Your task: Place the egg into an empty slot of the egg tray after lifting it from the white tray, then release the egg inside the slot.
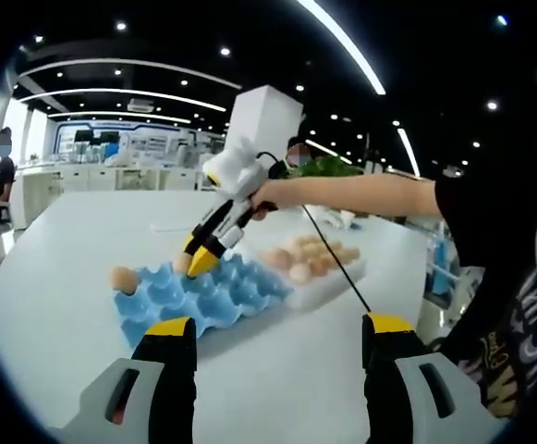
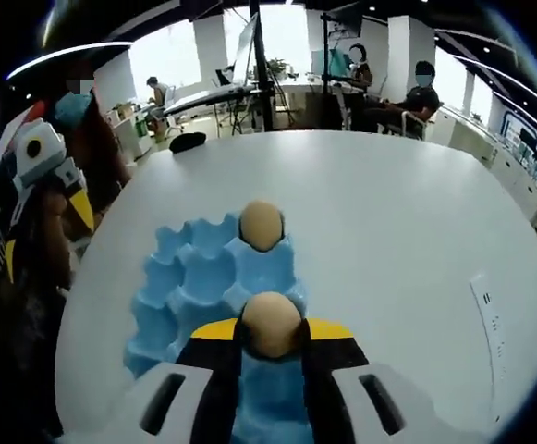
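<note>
The blue egg tray (image 1: 214, 298) lies on the white table, with one brown egg (image 1: 123, 278) in its left corner slot. My right gripper (image 1: 194, 263), held by a hand, reaches down over the tray's far edge, shut on a second egg (image 1: 183, 265). In the right gripper view that held egg (image 2: 270, 324) sits between the yellow-tipped jaws of the right gripper (image 2: 270, 331), just above the blue tray (image 2: 194, 277). The seated egg (image 2: 261, 225) is one slot further on. My left gripper (image 1: 279, 326) hangs open and empty in front of the tray. The white tray (image 1: 328, 282) holds several eggs.
The person's arm (image 1: 360, 196) stretches over the white tray, and a black cable (image 1: 337, 264) trails across it. The left gripper (image 2: 42, 171) shows beside the blue tray's left side. People sit at desks beyond the table's far edge.
</note>
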Available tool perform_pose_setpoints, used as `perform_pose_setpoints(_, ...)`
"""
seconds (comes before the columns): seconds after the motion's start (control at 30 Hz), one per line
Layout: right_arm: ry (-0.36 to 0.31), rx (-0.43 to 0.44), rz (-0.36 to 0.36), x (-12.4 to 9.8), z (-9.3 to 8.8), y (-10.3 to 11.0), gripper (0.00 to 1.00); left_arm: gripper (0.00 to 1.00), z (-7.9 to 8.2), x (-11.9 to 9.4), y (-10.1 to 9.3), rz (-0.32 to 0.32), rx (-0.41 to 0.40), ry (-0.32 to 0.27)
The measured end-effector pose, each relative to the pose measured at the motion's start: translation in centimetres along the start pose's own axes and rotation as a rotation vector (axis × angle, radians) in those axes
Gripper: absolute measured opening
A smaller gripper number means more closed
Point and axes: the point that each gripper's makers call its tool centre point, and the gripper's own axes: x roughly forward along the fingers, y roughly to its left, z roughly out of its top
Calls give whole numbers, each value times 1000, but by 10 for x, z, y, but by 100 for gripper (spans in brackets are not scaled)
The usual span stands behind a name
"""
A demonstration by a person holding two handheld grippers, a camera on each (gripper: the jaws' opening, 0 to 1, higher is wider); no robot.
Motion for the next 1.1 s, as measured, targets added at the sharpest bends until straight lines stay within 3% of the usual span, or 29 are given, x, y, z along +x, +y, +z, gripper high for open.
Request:
perform_pose_setpoints(0.57,-62,-9,3,-11,31,3,27,74,0,-1,-3,-3,0,2)
perform_pose_setpoints(1.1,-60,-58,12,1,56,17,27,74,5,1,-1,7,6,-19)
